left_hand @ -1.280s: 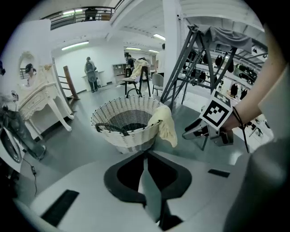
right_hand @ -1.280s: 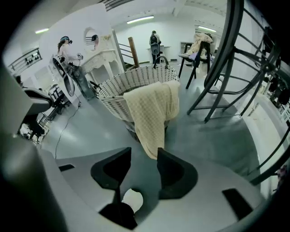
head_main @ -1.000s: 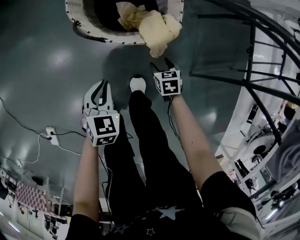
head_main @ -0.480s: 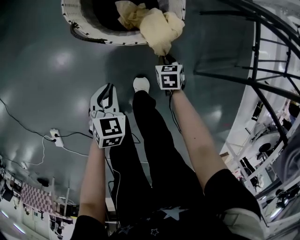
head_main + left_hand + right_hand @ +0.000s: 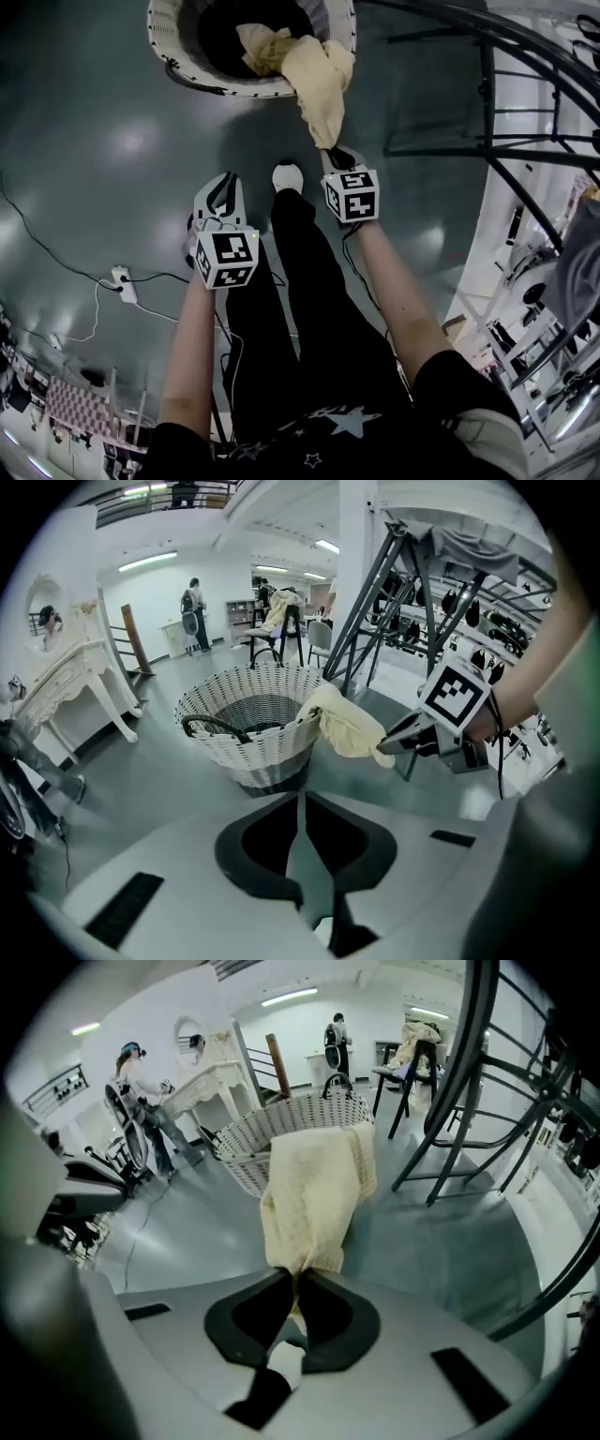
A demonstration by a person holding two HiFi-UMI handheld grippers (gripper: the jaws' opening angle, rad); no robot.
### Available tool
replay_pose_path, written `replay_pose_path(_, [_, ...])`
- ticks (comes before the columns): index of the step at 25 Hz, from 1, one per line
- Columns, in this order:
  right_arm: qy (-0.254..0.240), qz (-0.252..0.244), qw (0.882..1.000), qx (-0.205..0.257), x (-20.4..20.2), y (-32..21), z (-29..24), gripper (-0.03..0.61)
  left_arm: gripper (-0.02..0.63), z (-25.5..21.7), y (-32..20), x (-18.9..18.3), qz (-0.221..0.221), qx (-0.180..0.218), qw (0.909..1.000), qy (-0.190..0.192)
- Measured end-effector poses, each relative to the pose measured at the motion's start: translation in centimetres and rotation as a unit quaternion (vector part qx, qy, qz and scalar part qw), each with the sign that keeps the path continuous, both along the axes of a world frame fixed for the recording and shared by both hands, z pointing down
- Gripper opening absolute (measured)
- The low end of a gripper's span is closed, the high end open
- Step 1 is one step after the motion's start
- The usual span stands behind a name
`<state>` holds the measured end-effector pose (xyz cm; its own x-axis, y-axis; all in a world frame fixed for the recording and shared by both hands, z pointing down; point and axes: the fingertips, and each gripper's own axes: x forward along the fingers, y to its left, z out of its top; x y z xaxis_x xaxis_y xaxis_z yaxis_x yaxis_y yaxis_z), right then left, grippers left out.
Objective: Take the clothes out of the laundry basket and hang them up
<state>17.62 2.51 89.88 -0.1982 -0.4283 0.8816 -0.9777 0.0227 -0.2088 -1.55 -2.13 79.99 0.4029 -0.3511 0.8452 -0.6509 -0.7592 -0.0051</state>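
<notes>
Since the yellow garment [image 5: 319, 75] drapes over the near rim of the laundry basket [image 5: 173, 58], with its upper part bunched inside, we judge its hanging lower end the easiest part to take. Our right gripper [image 5: 330, 152] has just been closing its jaws, and they now pinch that cloth tip between them. Our left gripper [image 5: 221, 190] hangs beside our leg, its 2 jaws together on nothing, free to help at the black rack [image 5: 497, 155].
</notes>
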Motion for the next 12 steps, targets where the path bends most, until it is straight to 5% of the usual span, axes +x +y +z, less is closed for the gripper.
replay_pose_path(12, [-0.056, 0.0, 0.992, 0.117, -2.8, -2.1, -15.5, 0.026, 0.038, -5.7, 3.1, -1.3, 0.079, 0.015, 0.9967, 0.006])
